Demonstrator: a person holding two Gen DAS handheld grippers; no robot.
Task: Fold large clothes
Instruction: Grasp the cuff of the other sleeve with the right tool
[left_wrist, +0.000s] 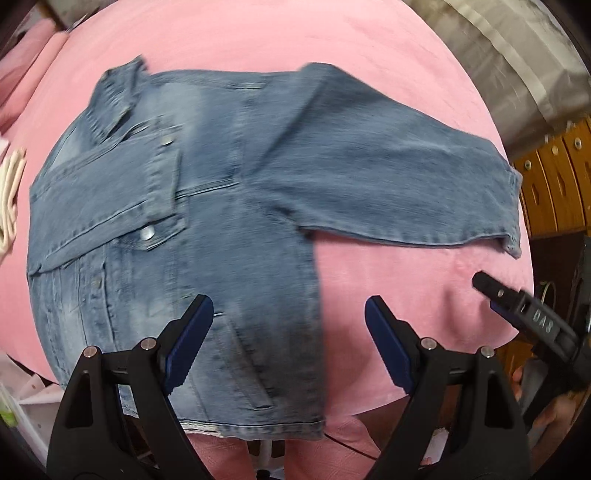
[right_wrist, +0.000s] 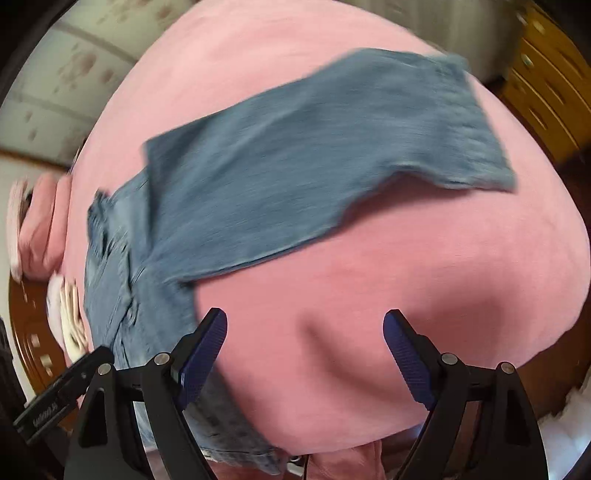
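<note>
A blue denim jacket (left_wrist: 207, 206) lies flat on a pink blanket (left_wrist: 406, 280). Its left sleeve is folded across the front; its right sleeve (left_wrist: 406, 184) stretches out to the right. My left gripper (left_wrist: 288, 332) is open and empty, above the jacket's lower hem. My right gripper (right_wrist: 304, 350) is open and empty over bare pink blanket (right_wrist: 406, 277), below the outstretched sleeve (right_wrist: 314, 155). The jacket body (right_wrist: 122, 277) is at its left. The right gripper's finger (left_wrist: 517, 302) shows at the left wrist view's right edge.
A white and pink cloth (left_wrist: 9, 192) lies at the blanket's left edge. Wooden furniture (left_wrist: 554, 177) stands to the right. A grey patterned bedcover (left_wrist: 517, 55) lies beyond. A folded pink cloth (right_wrist: 40, 229) sits at the left.
</note>
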